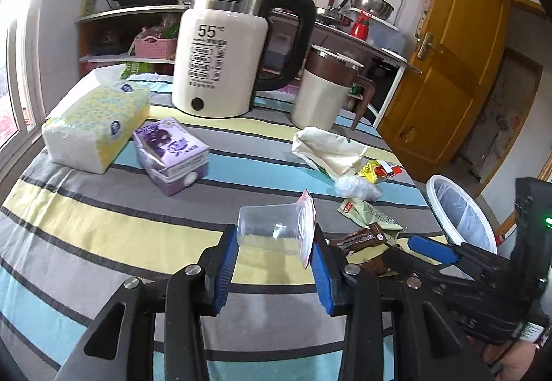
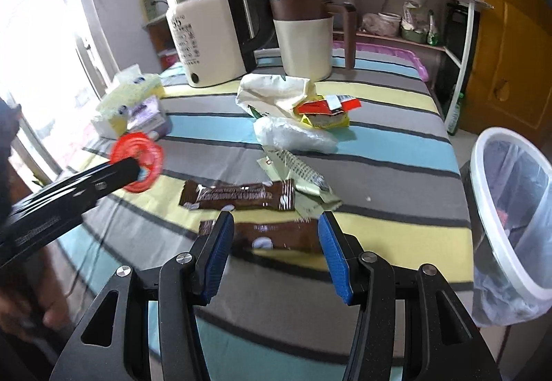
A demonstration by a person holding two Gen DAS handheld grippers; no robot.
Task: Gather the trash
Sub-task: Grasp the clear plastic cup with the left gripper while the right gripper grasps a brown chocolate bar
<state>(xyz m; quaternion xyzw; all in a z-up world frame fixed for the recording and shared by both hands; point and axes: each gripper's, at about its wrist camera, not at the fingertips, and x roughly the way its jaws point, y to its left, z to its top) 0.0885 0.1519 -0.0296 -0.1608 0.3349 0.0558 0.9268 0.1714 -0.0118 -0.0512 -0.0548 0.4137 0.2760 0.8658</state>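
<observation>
Your left gripper (image 1: 276, 243) clamps the clear plastic cup (image 1: 272, 231) (lid peeled); right gripper (image 2: 276, 239) gapes over 2 brown wrappers (image 2: 238, 196), bin (image 2: 510, 208) just right of the table.

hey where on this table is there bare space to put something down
Bare striped cloth lies between the purple box and the pale crumpled bag, in front of the kettle; also near the camera, behind both grippers. The strip toward the trash bin is crowded with wrappers, including two brown wrappers.
</observation>
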